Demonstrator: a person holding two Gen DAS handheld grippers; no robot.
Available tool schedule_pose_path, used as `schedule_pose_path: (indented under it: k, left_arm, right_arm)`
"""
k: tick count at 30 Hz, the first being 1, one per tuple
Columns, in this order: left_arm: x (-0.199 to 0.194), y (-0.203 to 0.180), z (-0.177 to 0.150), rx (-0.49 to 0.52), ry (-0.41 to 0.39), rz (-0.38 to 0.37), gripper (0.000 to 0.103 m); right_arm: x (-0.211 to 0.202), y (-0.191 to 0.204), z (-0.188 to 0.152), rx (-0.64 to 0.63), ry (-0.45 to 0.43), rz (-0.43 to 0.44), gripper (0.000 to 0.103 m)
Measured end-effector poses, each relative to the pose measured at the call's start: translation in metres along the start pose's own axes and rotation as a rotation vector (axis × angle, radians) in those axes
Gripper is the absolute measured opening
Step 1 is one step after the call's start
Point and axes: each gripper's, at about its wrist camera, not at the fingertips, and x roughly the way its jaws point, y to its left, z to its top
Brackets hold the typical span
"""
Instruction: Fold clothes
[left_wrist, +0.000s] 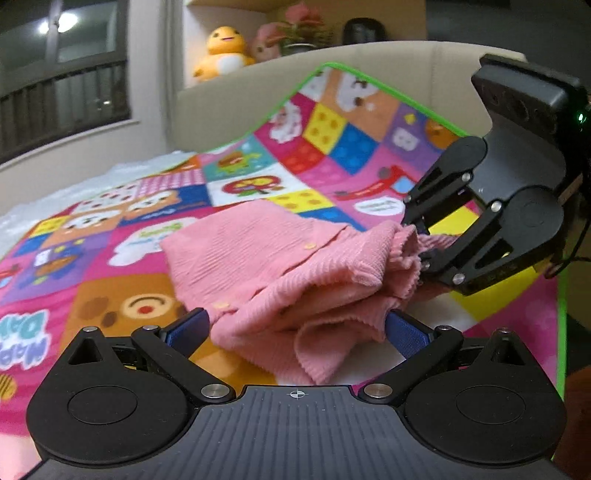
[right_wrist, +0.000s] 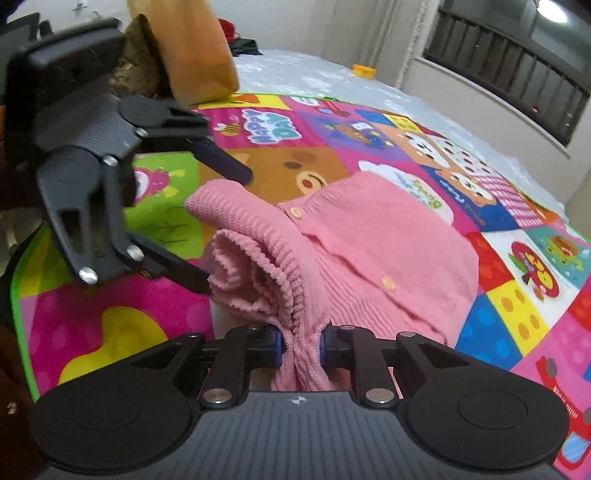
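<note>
Left gripper (left_wrist: 295, 328), at the bottom of the left wrist view, has its blue pads spread wide around a bunched pink cardigan (left_wrist: 258, 258) lying mid-frame on a colourful play mat (left_wrist: 110, 240). Right gripper (left_wrist: 419, 242) enters from the right.

Right wrist view: right gripper (right_wrist: 301, 345), bottom centre, pinches the cardigan's ribbed edge; the left one hangs open at left.

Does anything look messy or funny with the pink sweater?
Yes. The pink sweater is not flat: its near end is bunched into a lumpy roll on the colourful play mat. The right gripper pinches that bunched edge, while the left gripper is open around the folds. Nothing looks torn or spilled.
</note>
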Motion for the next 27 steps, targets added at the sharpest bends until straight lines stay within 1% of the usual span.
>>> schedule_pose_path:
  k: [3, 6, 8, 10, 14, 15, 16, 17, 19, 21, 22, 23, 25, 26, 27]
  left_arm:
    - [0.012, 0.003, 0.003, 0.028, 0.007, 0.004, 0.103]
    - [0.025, 0.009, 0.007, 0.053, 0.012, 0.022, 0.103]
    - [0.033, 0.018, 0.012, 0.046, 0.007, 0.018, 0.103]
    - [0.04, 0.027, 0.018, 0.035, -0.001, 0.015, 0.103]
    - [0.058, 0.05, 0.027, 0.0, -0.009, 0.03, 0.103]
    - [0.063, 0.056, 0.029, -0.015, -0.007, 0.036, 0.103]
    - [0.068, 0.061, 0.03, -0.032, -0.003, 0.042, 0.103]
    - [0.073, 0.067, 0.032, -0.049, 0.001, 0.045, 0.103]
    - [0.084, 0.08, 0.037, -0.085, 0.005, 0.048, 0.103]
    - [0.093, 0.093, 0.042, -0.124, 0.005, 0.044, 0.103]
    - [0.098, 0.099, 0.045, -0.144, 0.004, 0.041, 0.103]
    - [0.101, 0.105, 0.046, -0.162, 0.004, 0.056, 0.103]
    - [0.104, 0.118, 0.048, -0.198, 0.004, 0.103, 0.103]
    - [0.106, 0.125, 0.05, -0.216, 0.004, 0.126, 0.103]
    - [0.108, 0.131, 0.051, -0.234, 0.004, 0.149, 0.103]
  right_arm:
    - [-0.003, -0.011, 0.016, -0.032, -0.021, -0.012, 0.016]
    - [0.002, -0.033, 0.037, -0.063, -0.038, -0.022, 0.016]
    - [0.009, -0.05, 0.05, -0.078, -0.049, -0.026, 0.016]
    - [0.02, -0.068, 0.062, -0.076, -0.055, -0.024, 0.016]
    - [0.062, -0.109, 0.076, -0.053, -0.049, -0.043, 0.018]
    - [0.072, -0.119, 0.078, -0.042, -0.049, -0.052, 0.023]
    - [0.079, -0.128, 0.079, -0.021, -0.054, -0.068, 0.033]
    - [0.087, -0.137, 0.079, -0.001, -0.06, -0.085, 0.038]
    - [0.102, -0.155, 0.08, 0.041, -0.071, -0.117, 0.063]
    - [0.115, -0.173, 0.08, 0.087, -0.083, -0.148, 0.072]
    - [0.113, -0.179, 0.08, 0.123, -0.095, -0.156, 0.075]
    - [0.106, -0.184, 0.079, 0.159, -0.12, -0.161, 0.077]
    - [0.091, -0.194, 0.075, 0.227, -0.171, -0.173, 0.088]
    - [0.081, -0.195, 0.071, 0.244, -0.196, -0.182, 0.091]
    - [0.071, -0.197, 0.067, 0.262, -0.221, -0.191, 0.096]
